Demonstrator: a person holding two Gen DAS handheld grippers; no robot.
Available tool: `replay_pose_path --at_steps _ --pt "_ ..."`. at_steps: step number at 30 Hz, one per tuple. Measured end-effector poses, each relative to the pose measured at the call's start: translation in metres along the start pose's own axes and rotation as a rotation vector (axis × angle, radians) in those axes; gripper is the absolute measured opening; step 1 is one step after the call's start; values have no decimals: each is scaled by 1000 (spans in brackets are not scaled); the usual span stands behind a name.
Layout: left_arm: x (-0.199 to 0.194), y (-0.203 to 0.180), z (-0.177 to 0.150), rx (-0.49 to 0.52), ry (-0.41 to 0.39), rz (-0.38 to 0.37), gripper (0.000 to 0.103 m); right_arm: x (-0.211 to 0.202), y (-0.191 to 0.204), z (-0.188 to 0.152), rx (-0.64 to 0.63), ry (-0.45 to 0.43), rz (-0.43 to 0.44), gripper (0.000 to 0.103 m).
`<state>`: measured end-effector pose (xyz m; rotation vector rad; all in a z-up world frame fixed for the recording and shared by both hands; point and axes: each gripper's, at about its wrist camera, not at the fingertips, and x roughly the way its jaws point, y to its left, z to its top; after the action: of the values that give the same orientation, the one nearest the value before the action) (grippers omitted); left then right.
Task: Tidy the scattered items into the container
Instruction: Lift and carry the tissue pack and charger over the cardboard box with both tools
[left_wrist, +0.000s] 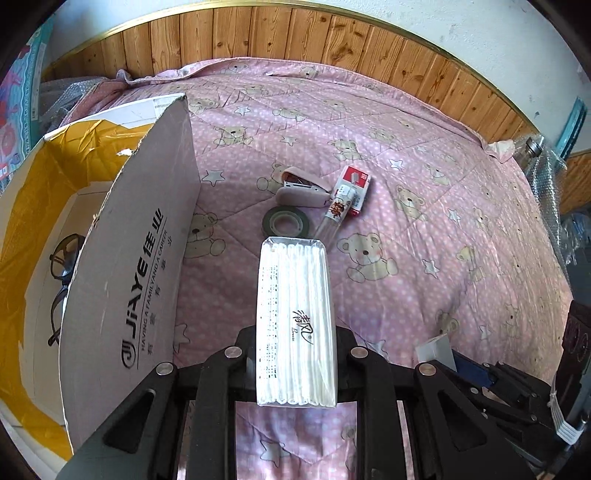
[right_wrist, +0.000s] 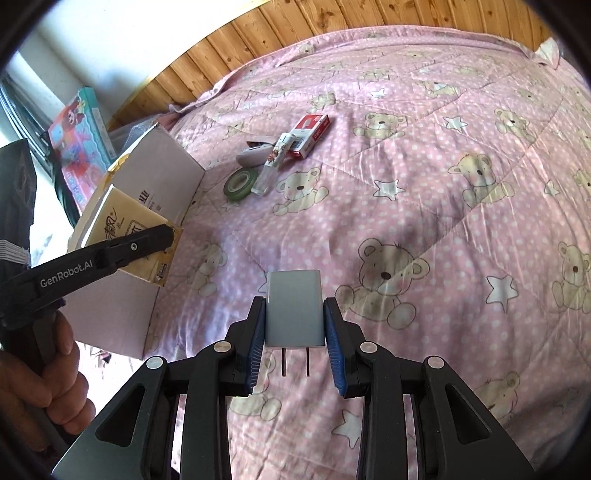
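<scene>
- Left wrist view, far left: cardboard box (left_wrist: 125, 266) open, yellow lining, one flap standing up; black glasses (left_wrist: 61, 273) lying inside it
- Left gripper (left_wrist: 295, 354) closed on a tissue pack (left_wrist: 295, 317), held lengthwise between the fingers, raised over the pink bear quilt (left_wrist: 424, 236) just right of the box flap
- Past the pack's far end, on the quilt: green tape roll (left_wrist: 285, 221), pink stapler (left_wrist: 301, 190) behind it, clear tube (left_wrist: 334, 214) leaning against a red-and-white small box (left_wrist: 352, 186); the four sit in one tight cluster
- Right wrist view, left edge: a hand (right_wrist: 55, 373) grips the left tool's handle; tissue pack sits at the box's near corner, above the rim
- Same cluster mid-quilt, well apart from the box
- Right gripper (right_wrist: 295, 328) clamped on a grey plug adapter (right_wrist: 294, 308), blue pads (right_wrist: 258, 339) pressing both sides, two prongs pointing back toward the camera, held clear above the quilt
</scene>
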<state>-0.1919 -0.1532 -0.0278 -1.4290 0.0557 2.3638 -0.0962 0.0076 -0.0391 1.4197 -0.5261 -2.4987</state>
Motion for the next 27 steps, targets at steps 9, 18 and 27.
replay_pose_path --at_steps 9,18,27 --pt "-43 -18 -24 24 -40 -19 24 -27 19 -20 -39 -28 18 32" --pt "-77 -28 -45 40 -76 -21 24 -49 40 -37 -85 -52 29 32" --pt "-105 -38 -61 62 -115 -24 24 -68 56 -53 -114 -78 33 32"
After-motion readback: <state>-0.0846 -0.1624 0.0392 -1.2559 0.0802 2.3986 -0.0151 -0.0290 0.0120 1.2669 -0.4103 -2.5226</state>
